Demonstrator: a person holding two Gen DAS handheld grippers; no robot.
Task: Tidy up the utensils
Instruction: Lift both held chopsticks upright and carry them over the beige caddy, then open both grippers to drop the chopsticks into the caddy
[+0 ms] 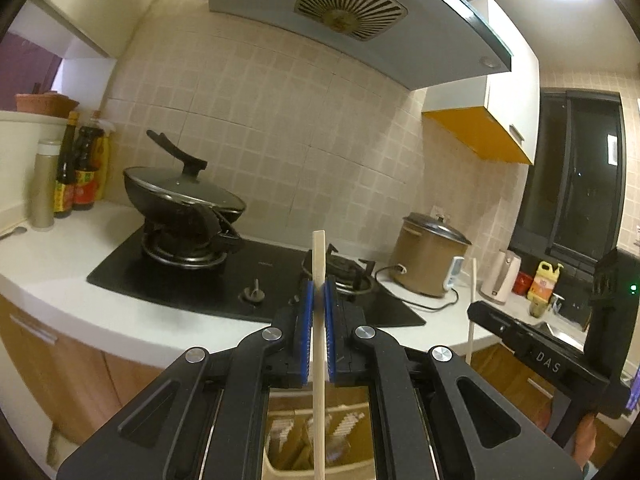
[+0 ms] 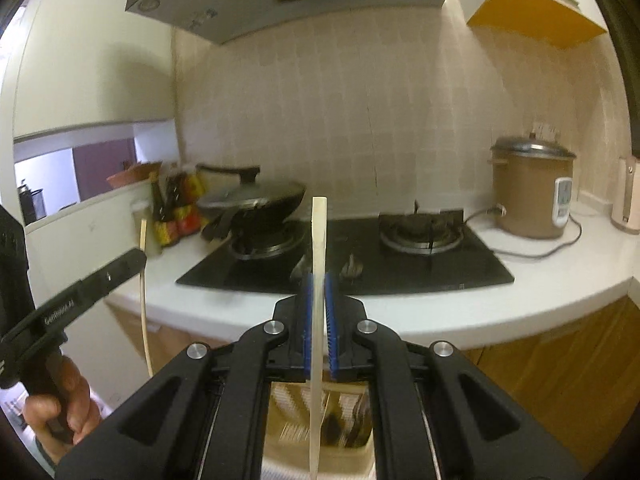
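Pale wood marks the task's thing in both views: each gripper carries one chopstick.

Left wrist view: the left gripper (image 1: pixel 319 300) is closed on a chopstick (image 1: pixel 319 344), pinched between the blue pads (image 1: pixel 307 320). Its long axis runs nearly upright through the centre of the frame, crossing the fingers, one end above the stove (image 1: pixel 200 276) and the other end leaving the frame bottom. Below the fingers, at lower centre, a beige utensil holder (image 1: pixel 280 468) with dividers shows, blurred. The right gripper (image 1: pixel 476 308) appears at right of frame, holding a second chopstick (image 1: pixel 472 320) upright.

Right wrist view: the right gripper (image 2: pixel 319 300) is closed on its chopstick (image 2: pixel 318 320), again upright through centre frame, flat-ended at the top and slightly tapered. The holder (image 2: pixel 288 432) sits directly beneath the fingers, its contents unclear. The left gripper (image 2: pixel 136 258) stands at left of frame, gripped by a hand (image 2: pixel 52 412).

Judgement: both sticks hang over the holder; lowering along the long axis appears to be what the next move depends on.
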